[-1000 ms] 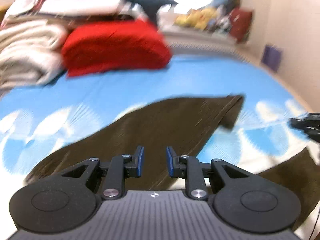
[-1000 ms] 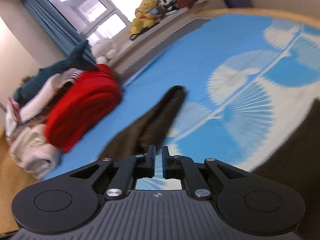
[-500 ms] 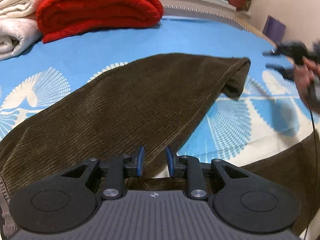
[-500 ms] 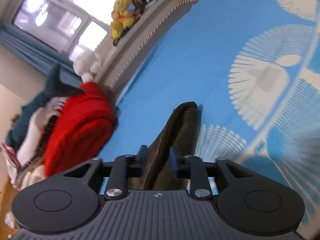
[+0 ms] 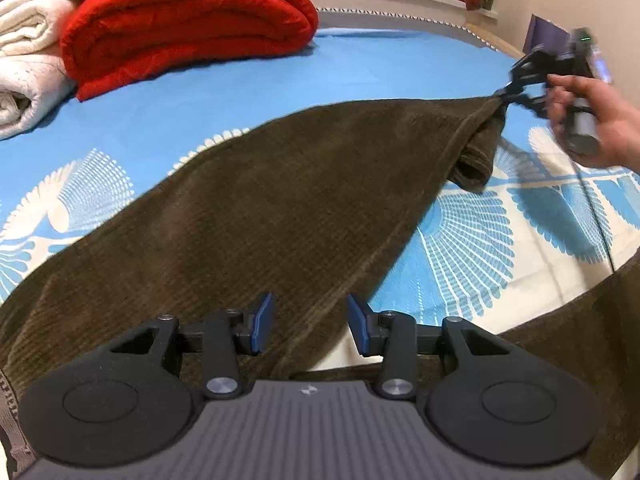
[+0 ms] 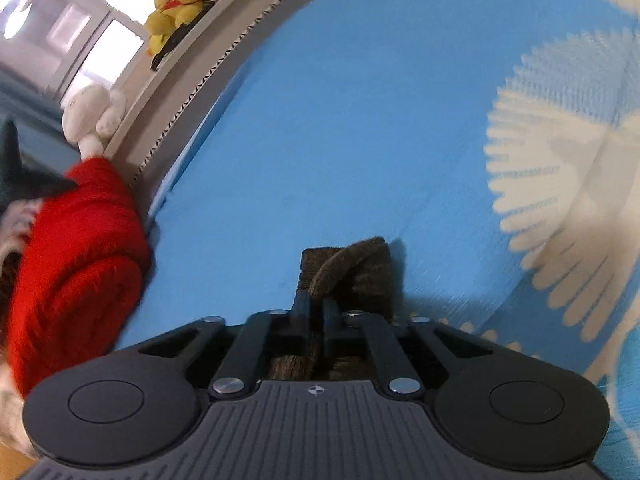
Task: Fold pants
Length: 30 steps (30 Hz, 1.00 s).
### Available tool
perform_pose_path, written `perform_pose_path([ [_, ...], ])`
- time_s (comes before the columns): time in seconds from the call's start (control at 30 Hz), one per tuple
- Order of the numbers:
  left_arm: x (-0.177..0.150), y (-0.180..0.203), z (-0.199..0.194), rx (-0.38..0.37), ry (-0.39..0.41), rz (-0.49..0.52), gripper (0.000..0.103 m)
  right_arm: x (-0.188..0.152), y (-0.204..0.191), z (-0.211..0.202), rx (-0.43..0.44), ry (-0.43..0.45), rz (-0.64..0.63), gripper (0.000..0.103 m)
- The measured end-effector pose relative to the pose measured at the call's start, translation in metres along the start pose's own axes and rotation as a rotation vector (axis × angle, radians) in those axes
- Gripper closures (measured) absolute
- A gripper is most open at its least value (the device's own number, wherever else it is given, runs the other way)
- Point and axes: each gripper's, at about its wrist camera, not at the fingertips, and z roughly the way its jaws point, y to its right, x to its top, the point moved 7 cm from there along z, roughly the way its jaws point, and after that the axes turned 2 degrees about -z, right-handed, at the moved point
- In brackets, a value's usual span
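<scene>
Dark brown corduroy pants lie on the blue patterned bed sheet, one leg stretching away to the far right. My left gripper is open, its blue pads straddling the leg's near edge without clamping it. My right gripper appears at the far right of the left wrist view, held by a hand, pinching the leg's hem corner and lifting it. In the right wrist view my right gripper is shut on the brown hem, which bunches up past the fingers.
A folded red blanket and white blankets are stacked at the far left of the bed. Stuffed toys sit on the window ledge. A second brown pant part lies at the lower right.
My right gripper has closed on the hem of the pant leg and raised it. My left gripper has opened wider over the leg's near edge.
</scene>
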Motion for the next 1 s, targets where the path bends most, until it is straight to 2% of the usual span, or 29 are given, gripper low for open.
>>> perform_pose_path([
  [0.07,0.003,-0.007,-0.005,0.001,0.01,-0.015,0.058,-0.01,-0.02,-0.039,0.066,0.053,-0.072,0.098],
  [0.13,0.007,-0.014,-0.009,0.012,0.022,-0.036,0.058,-0.043,-0.044,-0.094,0.135,0.081,-0.281,0.098],
  [0.2,0.009,-0.02,-0.014,0.01,0.027,-0.056,0.058,-0.091,-0.045,-0.144,0.181,0.054,-0.395,0.098],
  [0.27,0.011,-0.023,-0.018,0.011,0.034,-0.069,0.058,-0.137,-0.035,-0.175,0.195,-0.03,-0.471,0.098],
  [0.3,0.012,-0.024,-0.02,0.009,0.037,-0.071,0.058,-0.166,-0.025,-0.185,0.184,-0.099,-0.512,0.098],
  [0.37,0.013,-0.024,-0.024,0.006,0.042,-0.078,0.058,-0.206,-0.006,-0.187,0.161,-0.251,-0.55,0.096],
  [0.4,0.014,-0.025,-0.026,0.004,0.045,-0.083,0.058,-0.223,0.006,-0.186,0.117,-0.32,-0.59,0.096],
  [0.5,0.014,-0.027,-0.031,0.004,0.048,-0.091,0.058,-0.227,0.025,-0.19,0.028,-0.359,-0.635,0.091],
  [0.53,0.014,-0.027,-0.033,0.005,0.05,-0.093,0.058,-0.219,0.027,-0.195,0.013,-0.335,-0.636,0.087],
  [0.6,0.016,-0.028,-0.037,0.005,0.058,-0.1,0.058,-0.198,0.027,-0.204,-0.016,-0.232,-0.617,0.07],
  [0.63,0.017,-0.029,-0.038,0.006,0.063,-0.104,0.058,-0.19,0.026,-0.205,-0.028,-0.202,-0.616,0.058],
  [0.7,0.021,-0.031,-0.041,0.004,0.071,-0.117,0.058,-0.182,0.02,-0.201,-0.043,-0.174,-0.612,0.056],
  [0.77,0.022,-0.031,-0.043,-0.001,0.075,-0.125,0.058,-0.189,0.01,-0.193,-0.013,-0.197,-0.62,0.056],
  [0.8,0.023,-0.031,-0.044,-0.002,0.075,-0.126,0.058,-0.196,0.001,-0.188,-0.002,-0.195,-0.667,0.056],
  [0.87,0.023,-0.031,-0.045,-0.003,0.074,-0.122,0.058,-0.208,-0.021,-0.175,-0.042,-0.124,-0.823,0.054],
  [0.9,0.023,-0.031,-0.045,-0.004,0.074,-0.119,0.058,-0.218,-0.031,-0.166,-0.055,-0.116,-0.891,0.053],
  [0.97,0.021,-0.032,-0.043,-0.001,0.066,-0.11,0.057,-0.238,-0.041,-0.149,-0.063,-0.146,-1.01,0.052],
  [1.0,0.019,-0.032,-0.041,-0.004,0.059,-0.105,0.055,-0.248,-0.043,-0.139,-0.105,-0.16,-1.079,0.052],
])
